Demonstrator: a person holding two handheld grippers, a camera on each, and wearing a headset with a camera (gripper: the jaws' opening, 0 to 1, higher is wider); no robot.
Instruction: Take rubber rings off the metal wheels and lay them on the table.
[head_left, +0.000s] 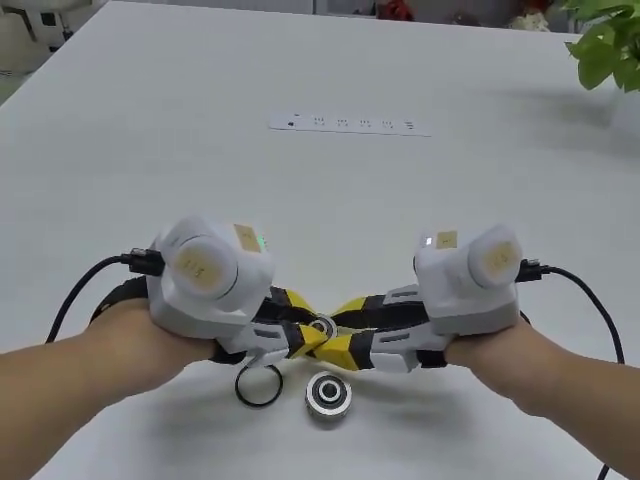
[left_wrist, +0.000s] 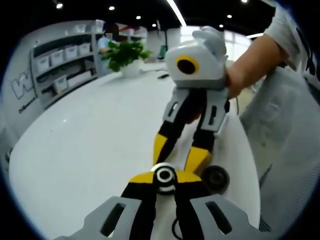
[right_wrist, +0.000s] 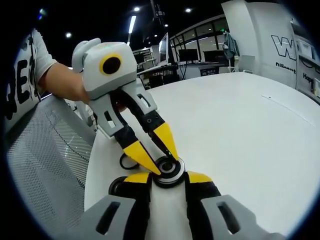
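I am holding the metal wheel (head_left: 320, 327) over the bench (head_left: 400, 200), my right gripper (right_wrist: 169, 177) and left gripper (left_wrist: 165, 177) both pinching it from opposite sides. A loose rubber ring (head_left: 258, 385) and a second wheel (head_left: 328, 393) are lying near it, towards me.

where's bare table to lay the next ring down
Wide bare table lies between the grippers and the power strip, and out to both sides. It is crowded close to the person: the left gripper and right gripper meet on the held wheel, with a loose ring and a second wheel lying nearer still.
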